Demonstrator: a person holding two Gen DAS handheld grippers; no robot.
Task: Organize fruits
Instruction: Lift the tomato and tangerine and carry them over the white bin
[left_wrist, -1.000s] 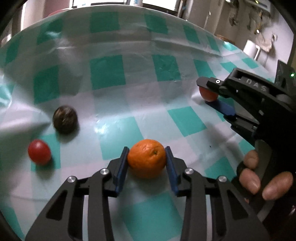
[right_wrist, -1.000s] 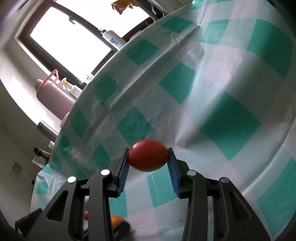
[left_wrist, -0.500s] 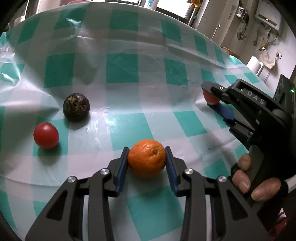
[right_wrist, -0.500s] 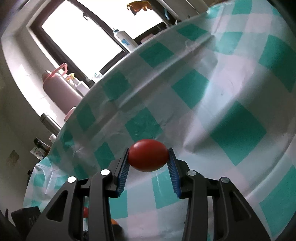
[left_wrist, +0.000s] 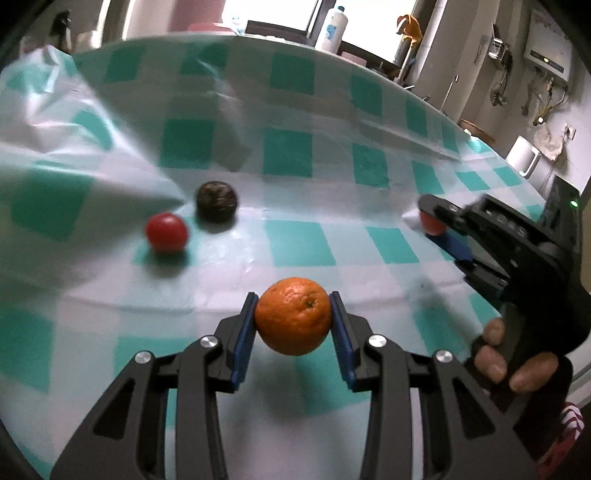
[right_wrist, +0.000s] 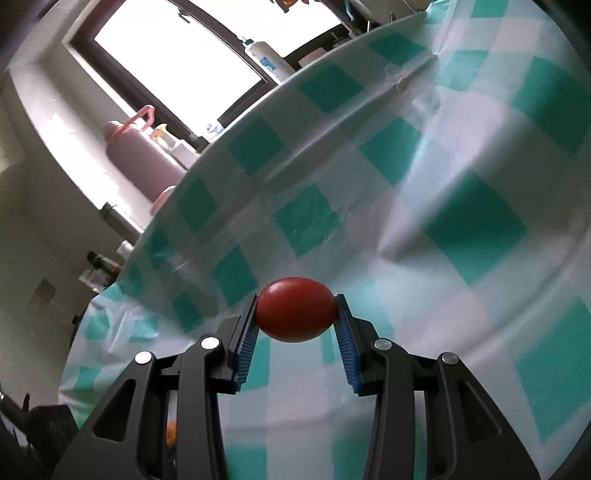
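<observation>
Red oval tomato (right_wrist: 295, 309) lies crosswise, pinched in right claw (right_wrist: 295, 317); left claw (left_wrist: 293, 319) seemingly clamps orange (left_wrist: 293, 315)

black angular left tool (left_wrist: 293, 321) with blue ribbed pads (left_wrist: 242, 341) and silver screws (left_wrist: 208, 341).

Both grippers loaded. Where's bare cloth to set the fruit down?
Free: the wide stretch of tablecloth between the dark round fruit and the right gripper, and the far checks beyond it. Crowded: left side, where the loose tomato sits close beside the dark fruit, under a raised fold of cloth.
</observation>
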